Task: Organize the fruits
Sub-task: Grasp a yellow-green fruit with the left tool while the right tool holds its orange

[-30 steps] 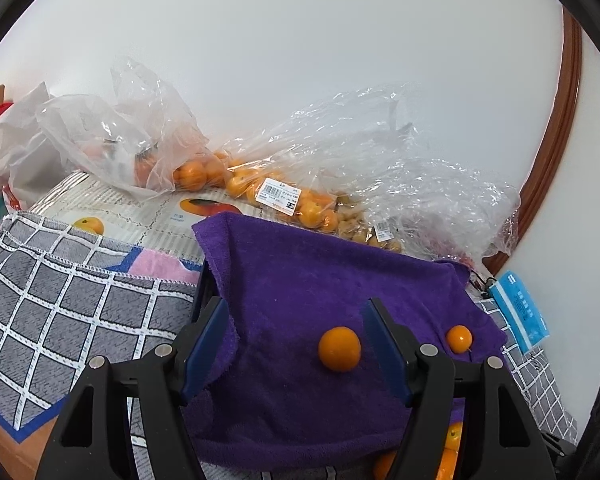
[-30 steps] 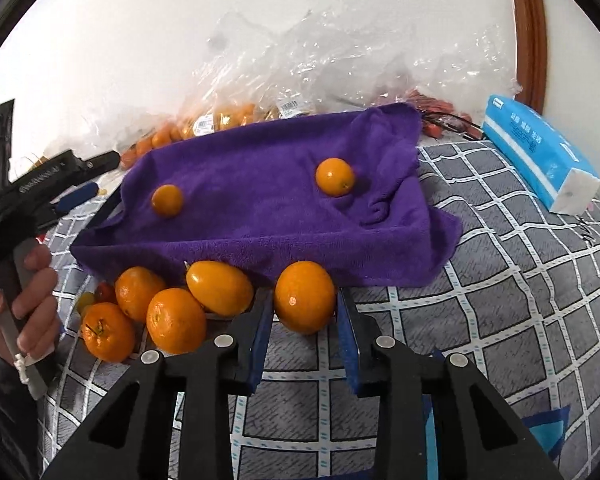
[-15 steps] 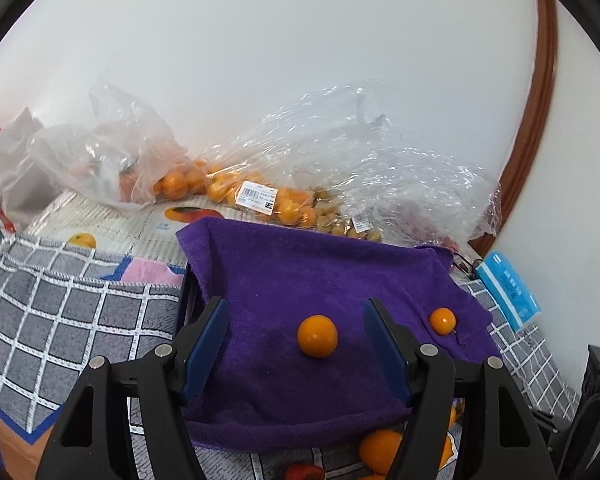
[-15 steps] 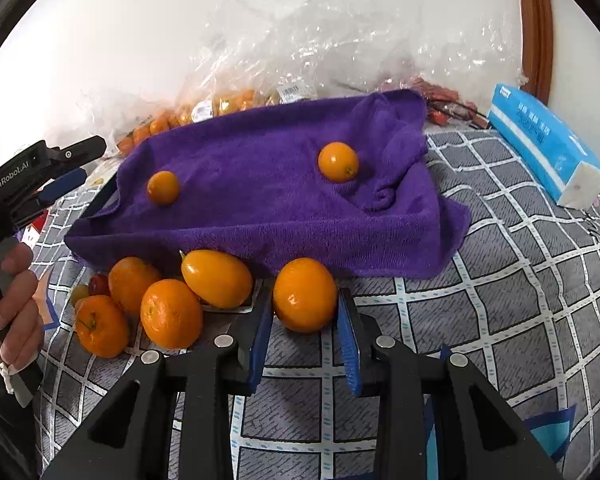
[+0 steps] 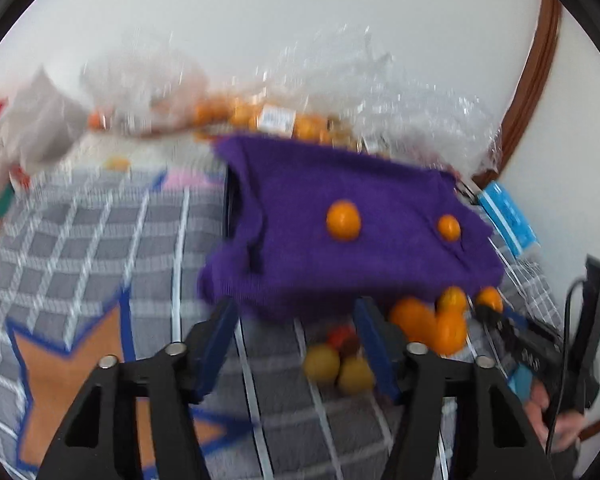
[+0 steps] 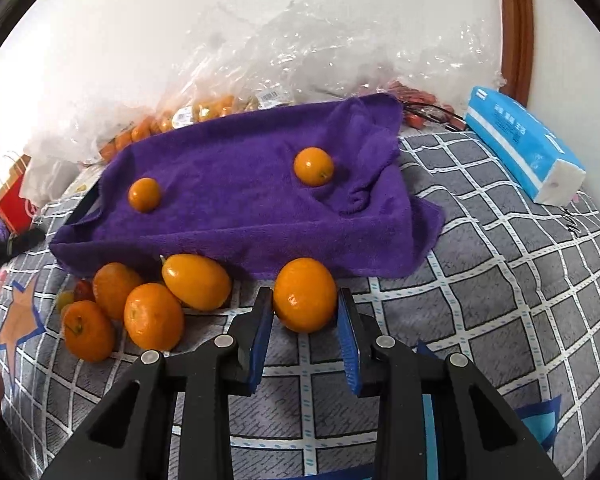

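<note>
My right gripper [image 6: 305, 312] is shut on an orange [image 6: 305, 299] just above the checked cloth, in front of the purple towel [image 6: 236, 208]. Two small oranges [image 6: 313, 166] [image 6: 144, 194] lie on the towel. A pile of several oranges [image 6: 152, 312] sits left of the gripper at the towel's front edge. My left gripper [image 5: 296, 340] is open and empty, low over the cloth in front of the purple towel [image 5: 340, 248], with small yellow and red fruits [image 5: 336, 364] just ahead. The left view is blurred.
Clear plastic bags with oranges [image 6: 204, 108] lie behind the towel against the wall. A blue tissue pack [image 6: 524, 148] lies at the right. A red box [image 6: 8, 200] stands at the far left. The checked cloth [image 6: 500, 280] covers the surface.
My left gripper has pulled back and down from over the towel to its front edge, moving fast. My right gripper still holds its orange and has shifted only slightly.
</note>
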### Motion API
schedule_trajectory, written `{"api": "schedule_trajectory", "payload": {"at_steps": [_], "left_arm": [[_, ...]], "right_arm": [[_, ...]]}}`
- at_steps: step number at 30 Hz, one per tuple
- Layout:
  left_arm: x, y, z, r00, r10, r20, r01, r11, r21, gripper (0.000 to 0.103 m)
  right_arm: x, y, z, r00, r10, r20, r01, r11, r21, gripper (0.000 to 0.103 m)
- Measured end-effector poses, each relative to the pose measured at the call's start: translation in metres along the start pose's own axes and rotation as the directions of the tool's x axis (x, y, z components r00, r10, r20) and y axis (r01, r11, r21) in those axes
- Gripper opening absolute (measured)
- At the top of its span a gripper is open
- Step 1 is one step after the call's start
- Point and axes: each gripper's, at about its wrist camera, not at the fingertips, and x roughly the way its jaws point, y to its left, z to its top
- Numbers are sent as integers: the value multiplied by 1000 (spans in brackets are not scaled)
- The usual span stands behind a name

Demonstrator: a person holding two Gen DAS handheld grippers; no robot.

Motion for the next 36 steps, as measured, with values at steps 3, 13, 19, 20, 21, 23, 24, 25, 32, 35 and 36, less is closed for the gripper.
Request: {"api": "schedule_trajectory", "payload": {"at_steps": [3, 13, 19, 20, 21, 23, 24, 25, 32, 35, 36], "left_arm": [[2, 8, -10, 997, -68, -29, 67, 996, -52, 50], [15, 3, -22, 991, -112, -75, 109, 993, -51, 24], [3, 10, -20, 992, -114, -62, 109, 991, -74, 20], [-3, 13, -19, 995, -87, -50, 83, 994, -72, 20], [-5, 14, -20, 997, -58, -44, 55, 996, -63, 20], [-6, 14, -23, 999, 20, -35, -21, 999, -24, 20], [-4, 15, -25, 998, 44, -40, -45, 999, -10, 21], [-2, 15, -28, 997, 54, -49, -54, 999, 1, 24], [9, -1, -36, 995, 93, -33, -90, 993, 80, 25], [10, 0, -34, 996, 77, -39, -74, 994, 82, 25], [10, 1, -35, 997, 68, -40, -65, 995, 75, 25]], "right_arm": [[0, 0, 0, 1000, 0, 0, 0, 1000, -5, 32], [2, -2, 0, 1000, 12, -10, -12, 1000, 3, 32], [3, -4, 0, 1000, 19, -12, -19, 1000, 10, 32], [3, -4, 0, 1000, 19, -13, -19, 1000, 11, 32], [3, -4, 0, 1000, 18, -14, -18, 1000, 10, 32], [4, -3, 0, 1000, 8, -21, -8, 1000, 4, 32], [4, -2, 0, 1000, 4, -23, -4, 1000, -2, 32], [5, -1, 0, 1000, 4, -24, -4, 1000, -7, 32], [4, -3, 0, 1000, 7, -21, -7, 1000, 2, 32], [4, -3, 0, 1000, 6, -22, -6, 1000, 2, 32], [4, -3, -1, 1000, 3, -22, -3, 1000, 0, 32]]}}
